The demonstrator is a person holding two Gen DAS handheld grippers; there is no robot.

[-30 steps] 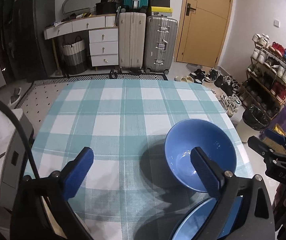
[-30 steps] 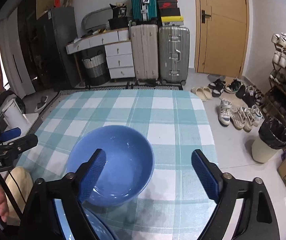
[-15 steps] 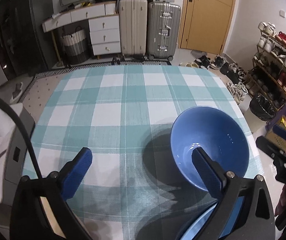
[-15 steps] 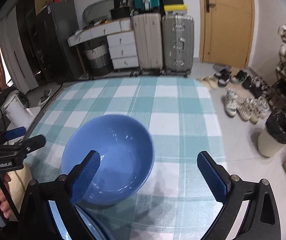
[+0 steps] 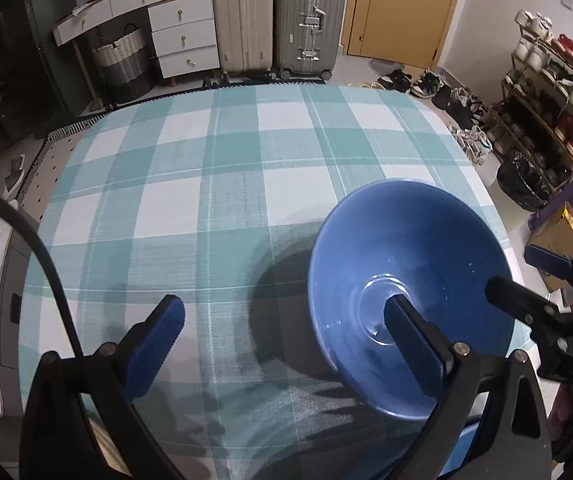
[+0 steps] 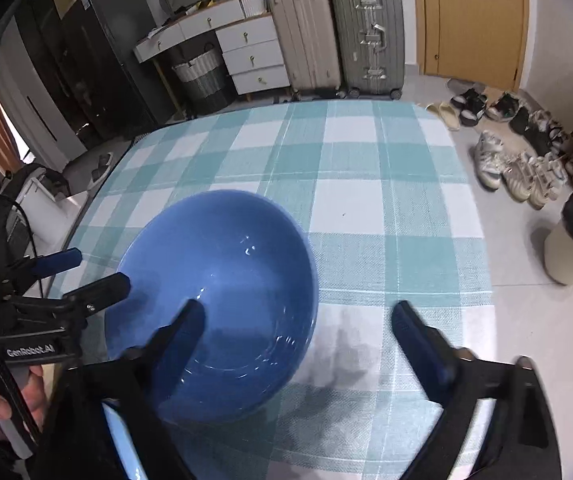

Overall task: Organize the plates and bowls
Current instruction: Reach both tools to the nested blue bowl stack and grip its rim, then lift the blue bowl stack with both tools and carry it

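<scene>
Both grippers lowered onto the bowl; grasp imminent.

Left gripper (image 5: 284, 322) has descended, jaws released, one finger over the glossy blue ceramic bowl (image 5: 402, 276) standing on the teal-and-white checked tablecloth (image 5: 214, 184). Right gripper (image 6: 298, 320) has likewise dropped; its jaws are closing astride the bowl's right rim, not yet gripping.
</scene>
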